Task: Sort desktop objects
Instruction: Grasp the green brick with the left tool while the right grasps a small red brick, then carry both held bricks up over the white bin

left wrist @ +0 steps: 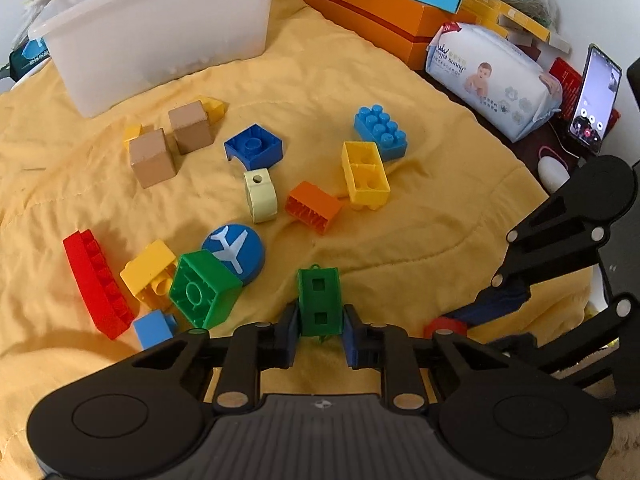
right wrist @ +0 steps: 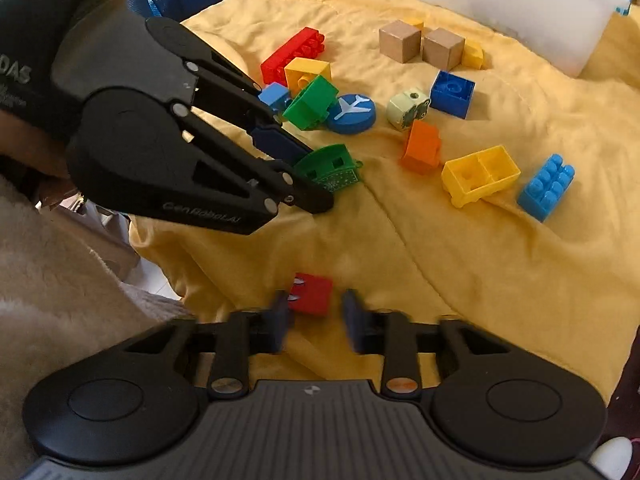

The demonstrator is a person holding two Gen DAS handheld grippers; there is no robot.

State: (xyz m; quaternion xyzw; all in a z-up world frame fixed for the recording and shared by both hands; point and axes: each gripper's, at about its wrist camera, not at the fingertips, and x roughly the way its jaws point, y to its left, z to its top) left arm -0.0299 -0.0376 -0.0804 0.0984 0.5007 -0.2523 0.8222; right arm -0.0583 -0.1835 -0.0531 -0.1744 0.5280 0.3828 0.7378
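Both tools were at the picking stage of the sort, each bent steeply down over the yellow cloth (left wrist: 400,92) spread on the tabletop. The left tool (left wrist: 320,330) had its pads pressed against the sides of a small green toy piece (left wrist: 320,304), which still sat on the cloth close in front of the scattered blocks. The right tool (right wrist: 316,316) straddled a small red block (right wrist: 312,294) lying apart near the cloth's edge; one pad looked to touch it while a gap showed on the other side, so I would not call it gripped. I judged the next move to be finishing that pinch, then lifting both pieces and carrying them past the other blocks to the white plastic bin (left wrist: 160,32) at the far side.
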